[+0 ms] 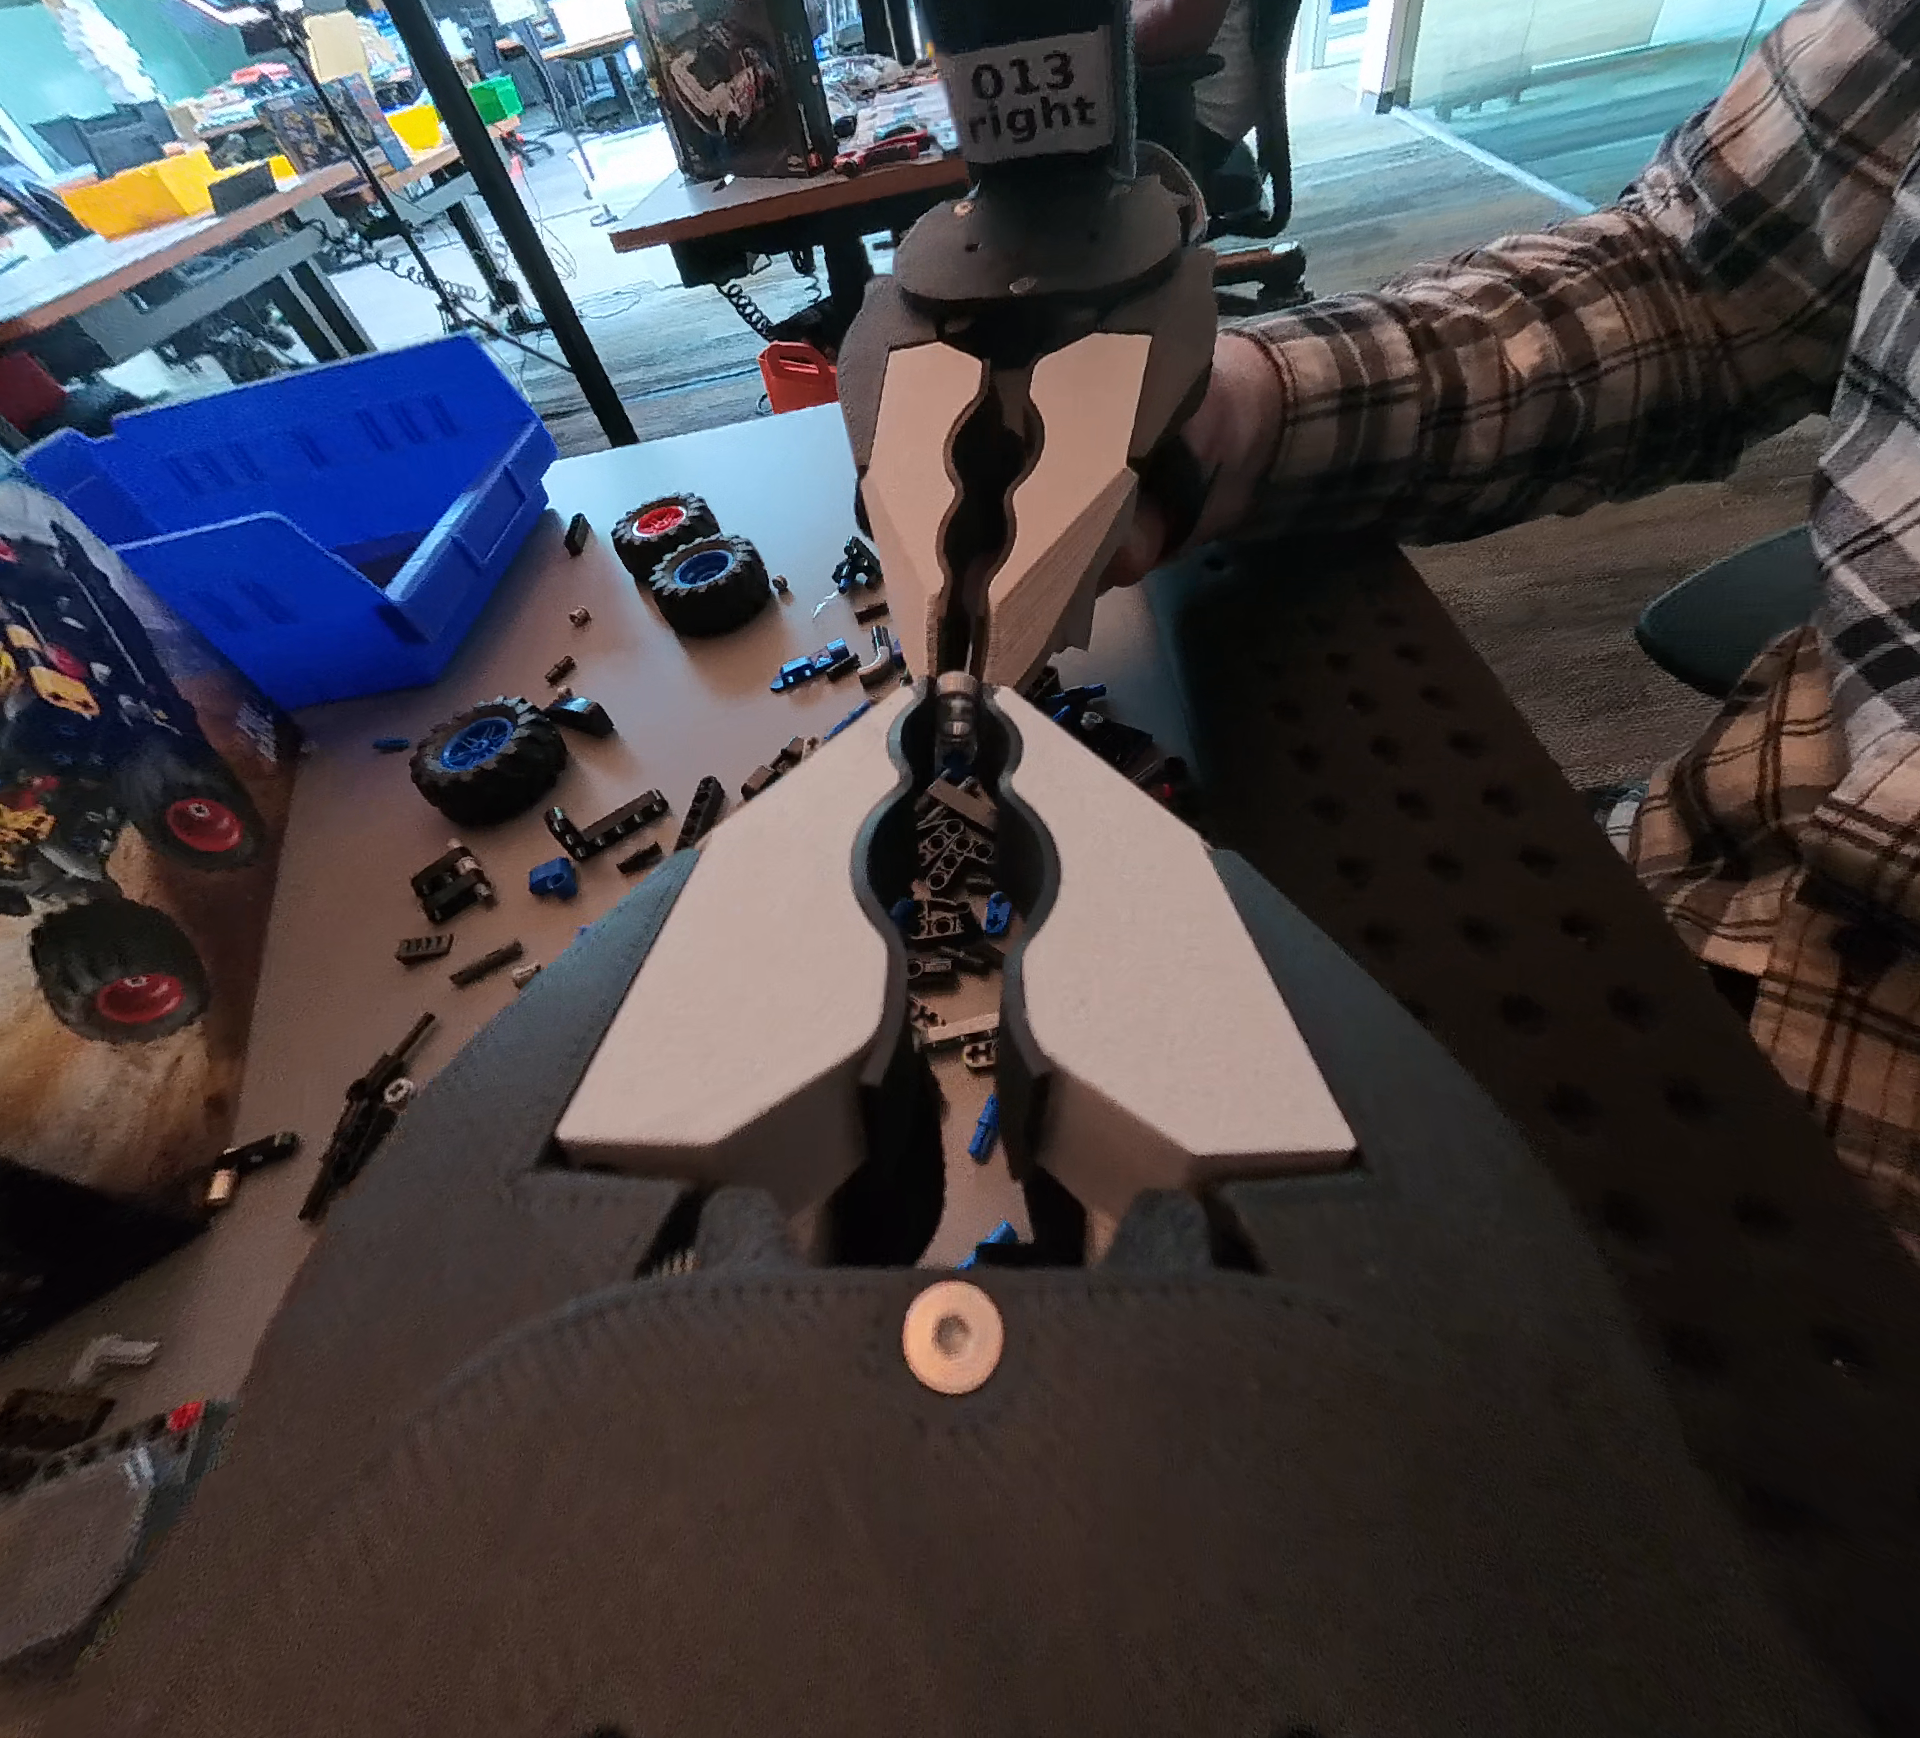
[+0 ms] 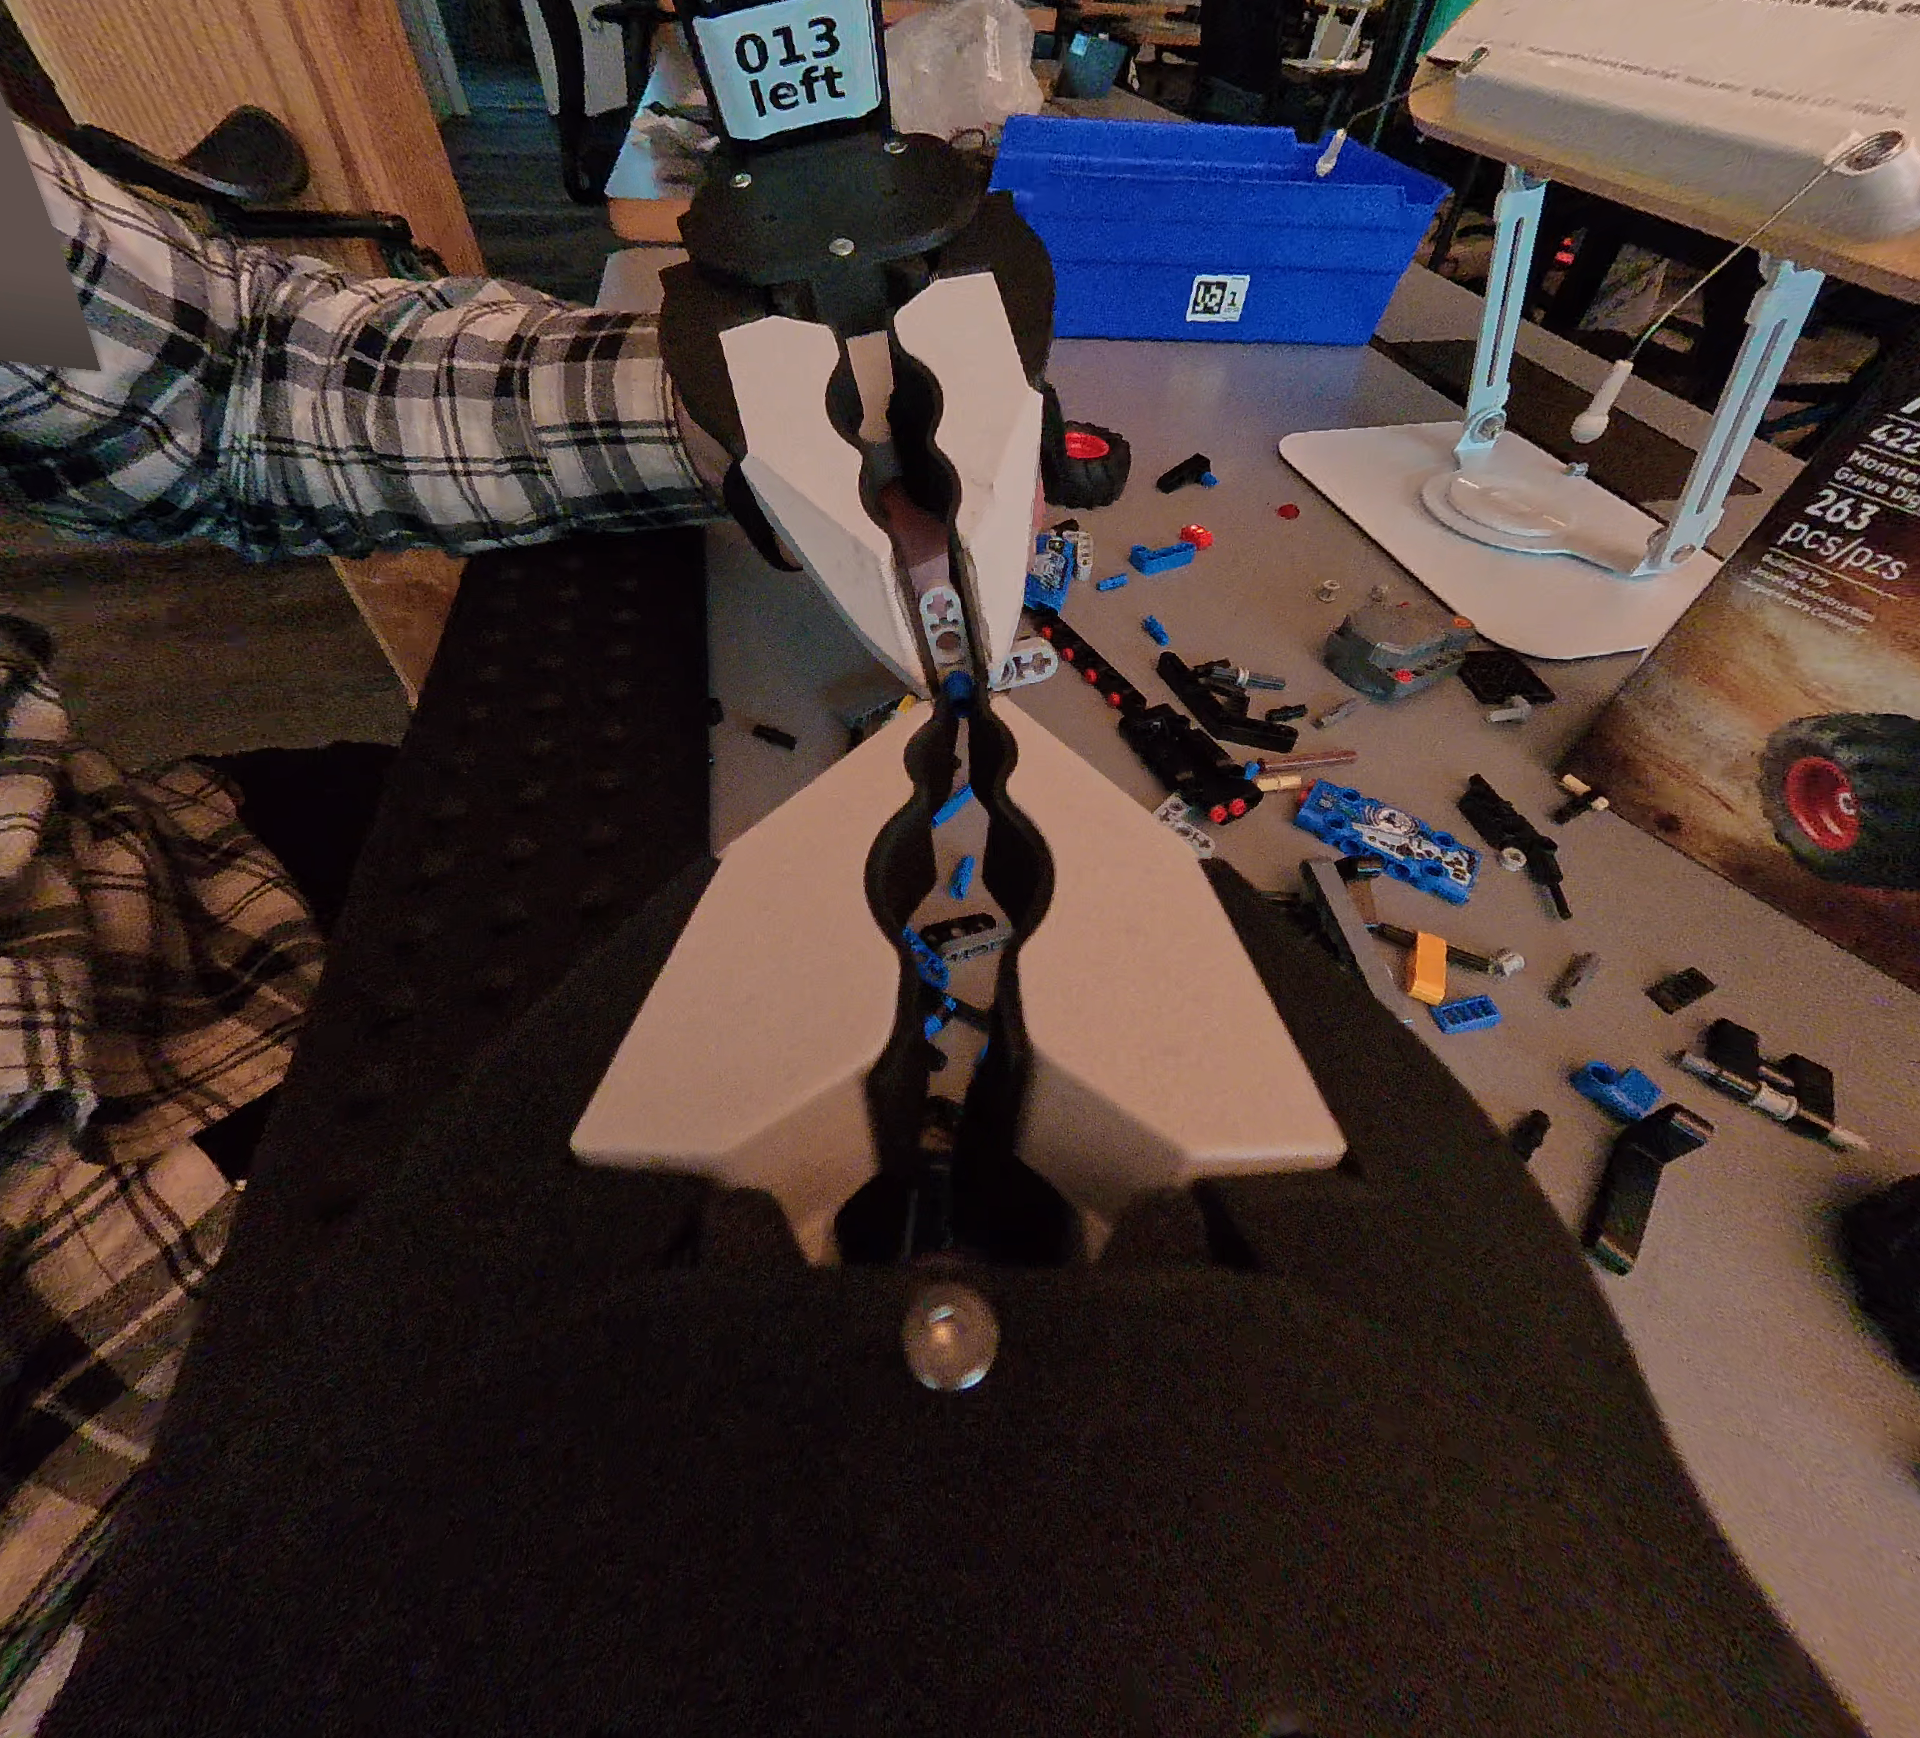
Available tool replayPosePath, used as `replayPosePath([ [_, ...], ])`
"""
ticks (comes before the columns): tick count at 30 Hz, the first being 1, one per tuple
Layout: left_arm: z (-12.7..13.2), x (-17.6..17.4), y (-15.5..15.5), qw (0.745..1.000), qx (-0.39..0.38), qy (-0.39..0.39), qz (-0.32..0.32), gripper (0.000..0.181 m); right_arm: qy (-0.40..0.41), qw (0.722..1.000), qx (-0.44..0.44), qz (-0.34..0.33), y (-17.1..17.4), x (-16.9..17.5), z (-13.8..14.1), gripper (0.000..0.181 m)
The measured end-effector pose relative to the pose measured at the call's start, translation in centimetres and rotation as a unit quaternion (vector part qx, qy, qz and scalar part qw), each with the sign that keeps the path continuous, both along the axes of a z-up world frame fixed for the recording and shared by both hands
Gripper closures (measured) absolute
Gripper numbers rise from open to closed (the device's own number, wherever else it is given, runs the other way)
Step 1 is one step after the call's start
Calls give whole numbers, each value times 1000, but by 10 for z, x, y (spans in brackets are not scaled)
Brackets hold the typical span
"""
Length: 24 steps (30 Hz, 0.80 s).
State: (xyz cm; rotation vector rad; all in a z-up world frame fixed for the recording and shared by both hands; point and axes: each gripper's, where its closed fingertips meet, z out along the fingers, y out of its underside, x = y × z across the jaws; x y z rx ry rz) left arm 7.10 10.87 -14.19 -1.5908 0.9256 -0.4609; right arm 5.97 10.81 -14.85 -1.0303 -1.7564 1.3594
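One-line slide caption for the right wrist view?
Right gripper presses blue pin into grey beam held by left gripper.

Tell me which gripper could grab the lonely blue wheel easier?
Probably the left gripper: the lone wheel lies on its side, and the right gripper comes from the other side. Both are shut on small pieces, a grey beam and a blue pin.
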Motion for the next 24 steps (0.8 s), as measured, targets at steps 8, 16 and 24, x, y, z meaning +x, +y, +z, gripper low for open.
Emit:
replayPosePath([
  [8, 3, -18, -5, 998, 23, 56, 25, 176, 58, 997, -50, -11, 14, 12, 25, 181],
  [16, 10, -7, -1, 988, 98, 112, 49, 177, 13, 992, -127, 0, 14, 1, 18, 179],
  [24, 12, -3, 7, 960, 178, 200, 84, 177, -15, 978, -205, 16, 14, -1, 14, 170],
])
